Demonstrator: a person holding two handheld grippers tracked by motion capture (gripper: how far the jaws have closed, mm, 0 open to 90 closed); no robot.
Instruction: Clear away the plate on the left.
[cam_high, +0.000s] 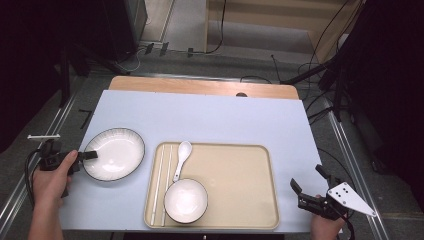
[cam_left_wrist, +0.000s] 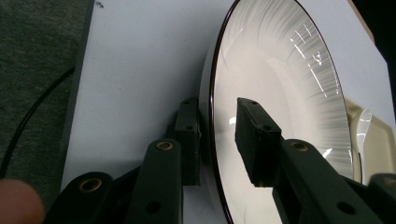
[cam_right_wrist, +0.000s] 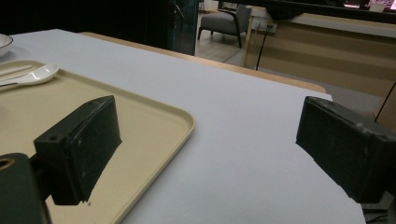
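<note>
High view: above the near table edge (cam_high: 200, 117), facing forward and down. Left gripper view: close along its jaws, plate rim (cam_left_wrist: 212, 100) between them. Right gripper view: low, tray corner (cam_right_wrist: 184, 122) between its jaws; all views share the tray.

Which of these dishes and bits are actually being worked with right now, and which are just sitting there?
In use:
- left gripper, its jaws astride the rim, one outside and one over the inside
- ribbed white plate, left of the tray

Just lying about:
- beige tray
- small white bowl on the tray
- white spoon
- chopsticks along the tray's left edge
- right gripper, open over the table's edge
</note>
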